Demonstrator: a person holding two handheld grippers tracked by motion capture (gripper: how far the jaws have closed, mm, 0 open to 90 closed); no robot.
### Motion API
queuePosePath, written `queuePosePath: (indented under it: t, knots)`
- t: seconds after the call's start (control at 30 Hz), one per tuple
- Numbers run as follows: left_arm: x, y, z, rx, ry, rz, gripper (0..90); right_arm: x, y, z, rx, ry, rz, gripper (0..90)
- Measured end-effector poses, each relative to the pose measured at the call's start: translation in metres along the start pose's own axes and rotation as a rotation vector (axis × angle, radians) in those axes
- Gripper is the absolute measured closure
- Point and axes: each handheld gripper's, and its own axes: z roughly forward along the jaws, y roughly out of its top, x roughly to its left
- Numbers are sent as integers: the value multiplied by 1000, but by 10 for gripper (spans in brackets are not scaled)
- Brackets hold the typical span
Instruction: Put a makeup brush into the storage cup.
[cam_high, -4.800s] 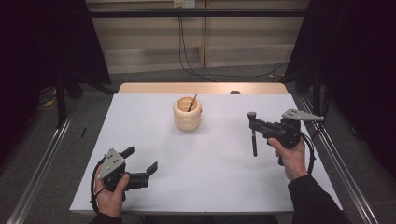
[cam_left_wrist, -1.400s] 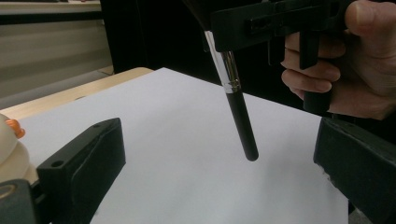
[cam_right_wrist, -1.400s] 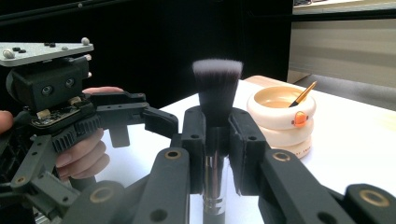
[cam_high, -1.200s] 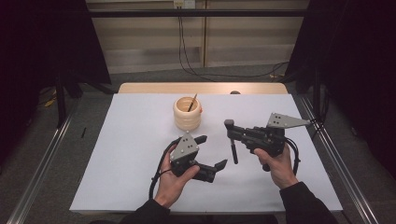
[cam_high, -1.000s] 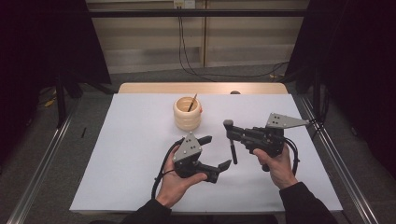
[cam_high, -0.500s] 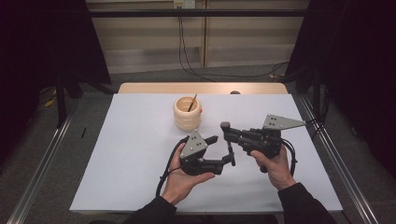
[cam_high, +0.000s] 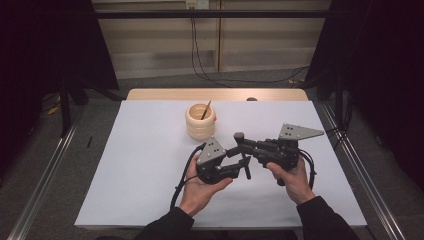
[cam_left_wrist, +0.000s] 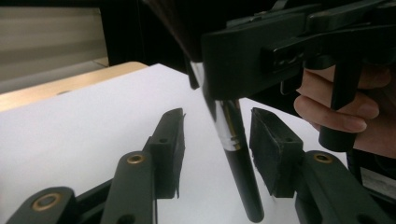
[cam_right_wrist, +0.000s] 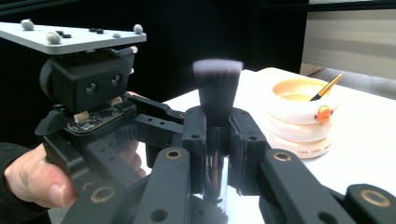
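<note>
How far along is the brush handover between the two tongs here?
Done: the right tongs are clamped on the makeup brush, lifted upright off the table. In hand: the left tongs have just been closing around its handle, pads not yet touching. Left: gripping, release by the right, and probably placing it in the cream holder.

The white table (cam_high: 150, 165) was evenly lit from above; the surroundings lay dark. Nearby gripper parts blurred in the close views.

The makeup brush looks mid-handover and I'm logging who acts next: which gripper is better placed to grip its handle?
Left. The left gripper has just been closing, its pads flanking the makeup brush handle without pressing yet; the right gripper clamps the ferrule.
</note>
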Motion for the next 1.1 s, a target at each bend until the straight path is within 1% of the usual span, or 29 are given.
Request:
queuePosePath:
  t: [0.03, 0.07, 0.17, 0.2, 0.23, 0.27, 0.3, 0.33, 0.4, 0.5, 0.53, 0.57, 0.63, 0.67, 0.7, 0.73, 0.77, 0.8, 0.83, 0.87, 0.9, 0.93, 0.97, 1.0, 1.03, 1.07, 1.1]
  knots:
    - [2, 0, 0, 11, 1, -7, 572, 0, 0, 0, -1, -1, -1, 780]
    - [2, 0, 0, 8, -16, -26, 594, -1, 0, 0, 0, -4, 0, 781]
    - [2, -1, 1, 7, -27, -28, 666, 0, -1, 1, 3, -3, 1, 781]
    - [2, -1, 0, 6, -22, -22, 688, 0, -1, 1, 5, -4, 0, 781]
    - [2, -1, 0, 7, -26, -10, 709, -1, -1, 1, 5, -5, 0, 781]
    - [2, -1, 0, 4, -26, -14, 723, 0, -1, 1, 1, -4, 1, 781]
    - [2, 0, 0, 6, -18, -4, 731, -1, -1, 1, 2, -4, -1, 781]
    - [2, -1, 0, -2, -9, 6, 756, 0, -1, 1, 0, -5, 1, 780]
    - [3, 0, -1, 11, -9, 8, 767, -1, -1, 0, 3, -8, -1, 781]
    - [5, -1, -2, 7, -12, 5, 783, -1, -1, 1, 2, -6, -4, 780]
    - [4, -1, -1, 7, -2, 9, 784, -1, -1, 1, 0, -5, -2, 780]
    - [5, 0, -2, 12, -3, 13, 784, -1, -1, 0, 2, -5, -5, 780]
    - [5, 0, -2, 17, -13, 7, 785, -1, -1, 1, 3, -7, -7, 778]
    - [6, 0, -2, 25, -10, 12, 786, -1, -1, 1, 2, -7, -8, 778]
    - [6, 0, -2, 12, -19, -2, 786, -1, -1, 1, 1, -7, -8, 777]
    - [6, 0, -3, 22, -15, 1, 786, 0, -1, 1, 1, -5, -7, 774]
    - [7, 0, -3, 23, -20, 2, 786, 0, -1, 1, 1, -5, -11, 769]
    - [7, 1, -3, 17, -22, -9, 786, 0, -1, 0, 1, -11, -11, 740]
    - [7, 1, -4, 23, -10, -6, 786, 0, -1, 0, -5, -14, -11, 710]
    - [7, 1, -3, 20, -28, -9, 786, 0, 0, 0, -6, -13, -14, 703]
    - [8, 1, -3, 22, -33, -6, 786, 0, 0, -1, -8, -14, -12, 677]
    - [7, 1, -3, 30, -16, 0, 786, 0, 0, -1, -8, -16, -13, 652]
    - [7, 1, -3, 30, -31, -7, 786, 0, 0, -1, -4, -19, -19, 654]
    - [7, 1, -3, 31, -32, -10, 787, 0, 0, -1, -2, -14, -22, 636]
    - [7, 1, -2, 20, -40, -18, 786, 0, -1, 0, -2, -13, -25, 601]
    - [8, 1, -3, 28, -42, -8, 786, 1, 0, 0, -2, -17, -23, 547]
    - [7, 2, -4, 28, -32, -4, 787, 2, 0, 0, -1, -24, -29, 511]
